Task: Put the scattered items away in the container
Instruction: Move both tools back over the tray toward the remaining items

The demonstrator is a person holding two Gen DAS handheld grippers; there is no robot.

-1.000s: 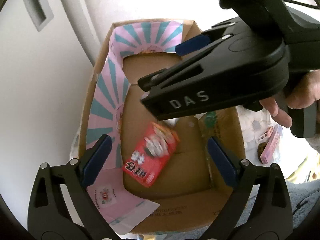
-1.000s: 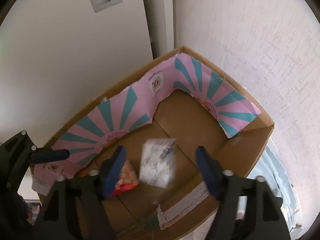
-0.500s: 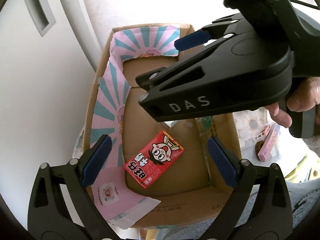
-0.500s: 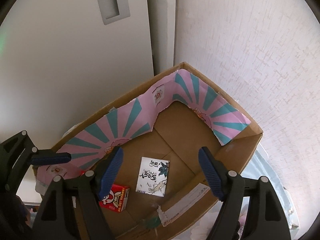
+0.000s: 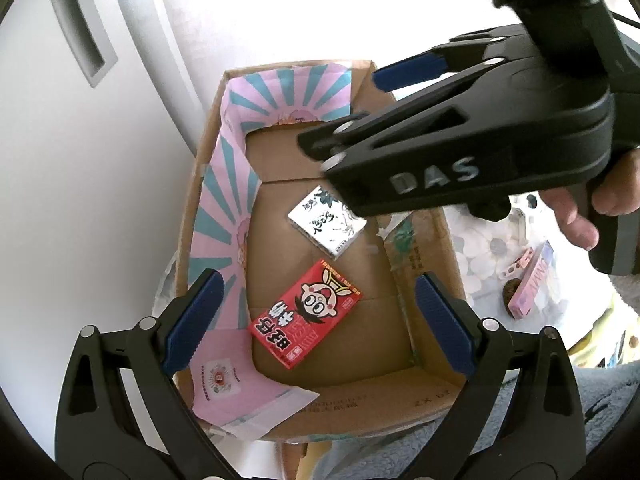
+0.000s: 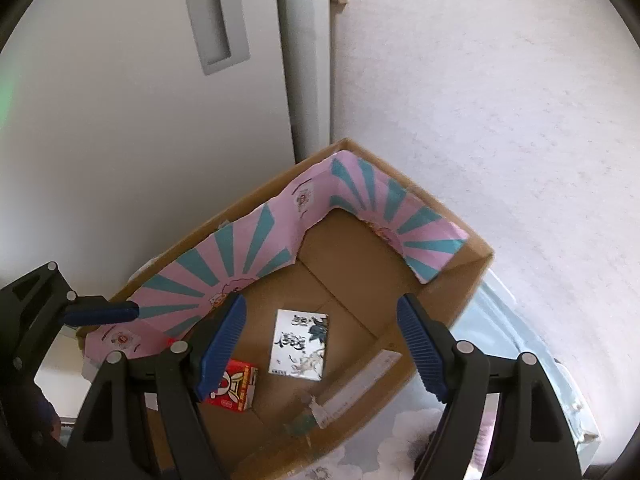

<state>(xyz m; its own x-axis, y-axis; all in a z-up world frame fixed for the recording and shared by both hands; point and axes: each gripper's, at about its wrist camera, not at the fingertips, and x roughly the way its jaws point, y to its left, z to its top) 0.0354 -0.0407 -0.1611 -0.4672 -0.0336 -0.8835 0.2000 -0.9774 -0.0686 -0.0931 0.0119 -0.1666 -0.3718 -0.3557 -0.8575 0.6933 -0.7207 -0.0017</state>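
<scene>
A cardboard box (image 5: 424, 396) lined with pink and teal striped paper (image 5: 224, 200) stands below both grippers. On its floor lie a red cartoon packet (image 5: 306, 318) and a white packet with black brush writing (image 5: 326, 220), both flat and apart. My left gripper (image 5: 316, 292) hangs open above the red packet and holds nothing. My right gripper (image 6: 320, 304) is open over the box and above the white packet (image 6: 300, 344), also with nothing in it. The right gripper's black body (image 5: 480, 152) crosses the upper right of the left wrist view and hides one corner of the white packet.
A person's hand (image 5: 580, 216) holds the right gripper. A pink box (image 5: 536, 284) and a dark round thing (image 5: 510, 294) lie on a floral cloth right of the cardboard box. A white cabinet door (image 6: 120, 140) and a textured wall (image 6: 480, 120) stand behind it.
The white packet, blurred in the air between the right fingers a second ago, now lies still on the box floor. The red packet has settled too. The right gripper has risen.
</scene>
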